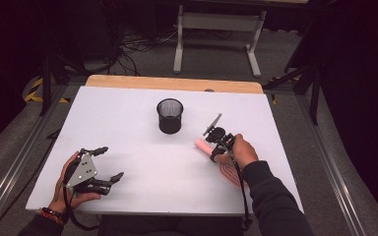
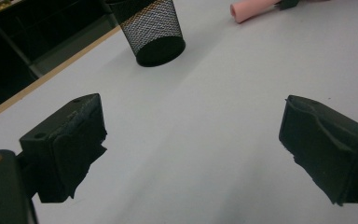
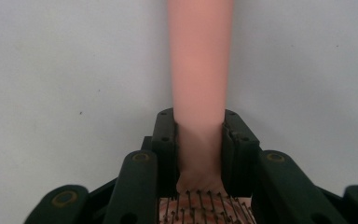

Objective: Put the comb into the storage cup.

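Bristles right under the lens: that's a pink hairbrush [image 3: 199,70], its handle pinched between the right gripper's [image 3: 199,140] jaws, pads pressing both sides, lying flat on the white surface [image 1: 142,147]. Its brush head is mostly cut off below; from above, hand and gripper cover the middle. Beyond stands a black mesh cup [image 1: 170,116], well apart. Left gripper [image 1: 107,163] rests near the edge, jaws spread wide, holding nothing.
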### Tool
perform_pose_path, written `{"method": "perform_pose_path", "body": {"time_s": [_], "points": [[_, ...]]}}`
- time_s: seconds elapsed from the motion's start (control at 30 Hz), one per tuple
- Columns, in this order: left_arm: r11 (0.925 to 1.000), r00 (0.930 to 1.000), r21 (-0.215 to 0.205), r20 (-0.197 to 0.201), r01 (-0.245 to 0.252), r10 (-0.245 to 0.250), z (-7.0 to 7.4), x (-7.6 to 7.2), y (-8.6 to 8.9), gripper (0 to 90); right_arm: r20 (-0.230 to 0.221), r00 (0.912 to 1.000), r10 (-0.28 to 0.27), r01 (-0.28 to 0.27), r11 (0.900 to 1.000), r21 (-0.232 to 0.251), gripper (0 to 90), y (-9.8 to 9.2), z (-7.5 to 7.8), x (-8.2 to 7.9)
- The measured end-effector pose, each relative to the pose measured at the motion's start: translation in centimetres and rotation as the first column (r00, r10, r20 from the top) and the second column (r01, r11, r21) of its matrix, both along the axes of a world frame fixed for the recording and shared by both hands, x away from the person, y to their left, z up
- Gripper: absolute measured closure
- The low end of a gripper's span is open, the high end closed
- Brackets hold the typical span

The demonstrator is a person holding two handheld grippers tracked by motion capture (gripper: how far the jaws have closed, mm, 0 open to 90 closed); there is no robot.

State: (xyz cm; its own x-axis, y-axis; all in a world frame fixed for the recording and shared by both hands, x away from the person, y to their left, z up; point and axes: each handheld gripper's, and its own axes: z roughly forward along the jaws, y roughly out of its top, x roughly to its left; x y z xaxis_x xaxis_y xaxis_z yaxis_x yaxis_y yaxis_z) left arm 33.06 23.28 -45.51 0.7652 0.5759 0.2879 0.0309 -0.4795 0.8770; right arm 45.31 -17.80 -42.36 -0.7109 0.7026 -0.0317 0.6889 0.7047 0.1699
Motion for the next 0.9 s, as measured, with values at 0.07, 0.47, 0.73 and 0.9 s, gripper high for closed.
{"method": "perform_pose_path", "body": {"time_s": [0.07, 0.47, 0.73, 0.9], "points": [[0.9999, 1.0000, 0.009, 0.007, 0.005, -0.005, 0.0, 0.0, -0.1, 7.9, 0.002, 0.9999, 0.011, -0.011, 1.000, 0.013, 69.9, 0.0, 0.1, -0.1], [0.9894, 0.9891, 0.090, 0.104, -0.114, 0.104, 0.4, 0.3, -2.2, 9.8, -0.026, 0.9884, 0.149, -0.147, 0.986, 0.085, 70.0, 1.9, 2.4, -0.6], [0.9735, 0.9759, 0.199, 0.207, -0.112, 0.069, 0.8, 0.3, -5.5, 11.5, -0.041, 0.9724, 0.230, -0.226, 0.971, 0.077, 70.0, 4.0, 3.8, -0.6], [0.9394, 0.9360, 0.330, 0.351, -0.091, -0.032, 1.3, 0.0, -10.0, 12.6, -0.062, 0.9469, 0.316, -0.312, 0.948, 0.059, 70.0, 6.9, 4.5, -0.6]]}}
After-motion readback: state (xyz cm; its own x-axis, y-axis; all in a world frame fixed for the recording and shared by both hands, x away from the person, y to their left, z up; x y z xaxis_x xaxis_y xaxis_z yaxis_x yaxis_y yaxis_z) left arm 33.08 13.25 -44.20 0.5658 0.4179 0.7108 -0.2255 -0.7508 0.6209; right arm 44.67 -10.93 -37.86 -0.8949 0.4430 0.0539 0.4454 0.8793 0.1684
